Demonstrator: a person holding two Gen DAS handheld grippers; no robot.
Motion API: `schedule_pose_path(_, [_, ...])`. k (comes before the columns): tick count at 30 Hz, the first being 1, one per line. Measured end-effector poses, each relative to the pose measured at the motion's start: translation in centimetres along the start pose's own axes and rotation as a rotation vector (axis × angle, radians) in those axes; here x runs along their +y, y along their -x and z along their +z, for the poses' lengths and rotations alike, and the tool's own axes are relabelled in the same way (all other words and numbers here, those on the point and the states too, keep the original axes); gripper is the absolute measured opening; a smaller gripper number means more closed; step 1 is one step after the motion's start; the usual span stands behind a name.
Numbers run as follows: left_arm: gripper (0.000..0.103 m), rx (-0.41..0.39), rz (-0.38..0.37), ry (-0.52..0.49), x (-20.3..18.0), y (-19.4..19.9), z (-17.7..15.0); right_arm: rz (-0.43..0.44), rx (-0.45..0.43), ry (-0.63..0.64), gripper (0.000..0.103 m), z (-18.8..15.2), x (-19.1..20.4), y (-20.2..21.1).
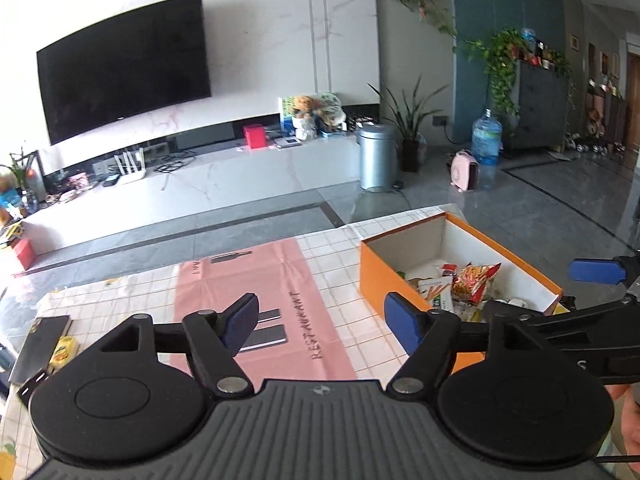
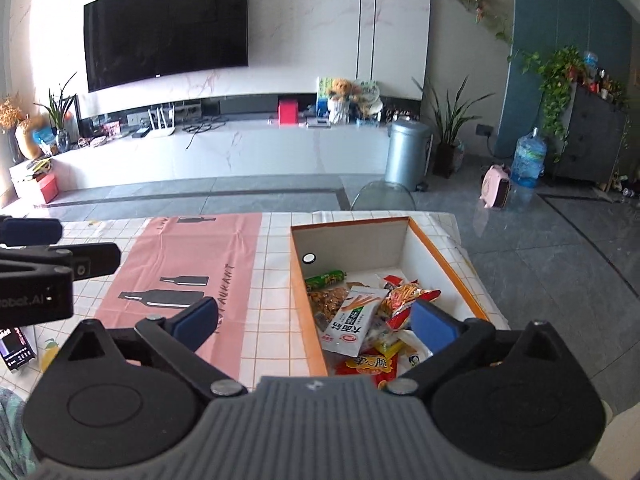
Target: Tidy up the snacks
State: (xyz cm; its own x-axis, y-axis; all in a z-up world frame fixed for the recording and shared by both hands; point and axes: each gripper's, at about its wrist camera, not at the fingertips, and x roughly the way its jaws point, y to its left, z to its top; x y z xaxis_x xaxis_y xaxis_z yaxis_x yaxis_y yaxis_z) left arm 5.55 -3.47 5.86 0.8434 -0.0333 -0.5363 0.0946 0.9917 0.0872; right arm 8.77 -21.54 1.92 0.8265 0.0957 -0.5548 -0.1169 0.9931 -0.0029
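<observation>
An open orange box (image 2: pixel 440 254) stands on the right part of the table and holds several snack packets. Among them are a white breadstick packet (image 2: pixel 352 320), a red packet of sticks (image 2: pixel 408 296) and a green tube (image 2: pixel 326 279). The left wrist view shows the same box (image 1: pixel 380 276) and red packet (image 1: pixel 476 280). My right gripper (image 2: pixel 316 316) hangs open over the box's near left wall, nothing between its fingers. My left gripper (image 1: pixel 322 316) is open and empty above the pink mat, left of the box. A small yellow packet (image 1: pixel 64 350) lies at the table's left edge.
A pink placemat (image 2: pixel 192 264) lies on the white checked tablecloth (image 2: pixel 272 280). A black flat object (image 1: pixel 40 340) sits beside the yellow packet, and a phone (image 2: pixel 16 346) lies near the left edge. Beyond the far table edge are a clear chair back (image 2: pixel 380 196) and a metal bin (image 2: pixel 408 152).
</observation>
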Motion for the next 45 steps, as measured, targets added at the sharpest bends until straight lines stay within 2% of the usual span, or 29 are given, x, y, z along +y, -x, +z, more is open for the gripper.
schedule_pose_path(5, [0.092, -0.067, 0.086, 0.025, 0.8, 2.0, -2.0, -0.026, -0.038, -0.037, 0.099, -2.4, 0.7, 2.2])
schedule_pose_path(11, [0.093, -0.087, 0.080, 0.056, 1.2, 2.9, -3.3, -0.056, -0.098, -0.051, 0.099, -4.7, 1.8, 4.3])
schedule_pose_path(20, [0.093, -0.004, 0.105, 0.110, 1.8, 1.4, -6.2, -0.065, -0.077, -0.062, 0.099, -7.4, 2.4, 4.4])
schedule_pose_path(27, [0.093, 0.078, 0.103, 0.103, 1.1, -0.4, -8.2, -0.076, 0.000, -0.087, 0.099, -9.0, 1.6, 2.5])
schedule_pose_path(36, [0.093, 0.113, 0.097, 0.079, 0.3, -1.0, -8.1, -0.076, 0.017, -0.129, 0.099, -9.2, 0.4, 1.7])
schedule_pose_path(45, [0.093, 0.128, 0.100, 0.085, 0.4, -1.3, -7.8, -0.069, 0.014, -0.118, 0.099, -9.1, 0.6, 1.4])
